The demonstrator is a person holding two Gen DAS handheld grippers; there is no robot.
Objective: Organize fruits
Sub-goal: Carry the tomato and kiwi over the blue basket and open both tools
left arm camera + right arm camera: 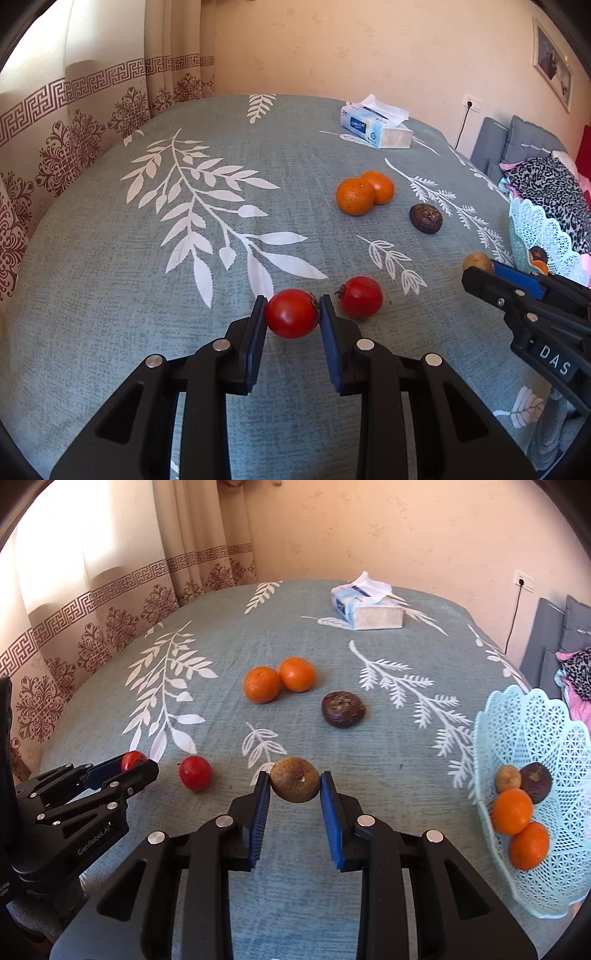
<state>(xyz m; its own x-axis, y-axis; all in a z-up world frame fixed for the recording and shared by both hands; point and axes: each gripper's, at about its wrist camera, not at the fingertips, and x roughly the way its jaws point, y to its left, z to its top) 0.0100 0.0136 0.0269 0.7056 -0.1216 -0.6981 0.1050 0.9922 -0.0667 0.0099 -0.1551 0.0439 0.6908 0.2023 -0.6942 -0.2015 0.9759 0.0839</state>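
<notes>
My left gripper (pixel 292 314) is shut on a red tomato (pixel 291 313) just above the grey-green tablecloth; it also shows in the right wrist view (pixel 127 766). A second red tomato (pixel 361 297) lies right beside it. My right gripper (pixel 294 780) is shut on a brown round fruit (pixel 294 779). Two oranges (pixel 279 679) touch each other mid-table, with a dark purple fruit (pixel 343 709) to their right. A light blue lattice basket (pixel 517 731) at the right edge holds two oranges, a brown fruit and a dark fruit.
A tissue box (pixel 365 607) sits at the far side of the table. Patterned curtains (pixel 74 122) hang along the left. A sofa with a leopard-print cloth (pixel 546 184) stands beyond the table's right edge.
</notes>
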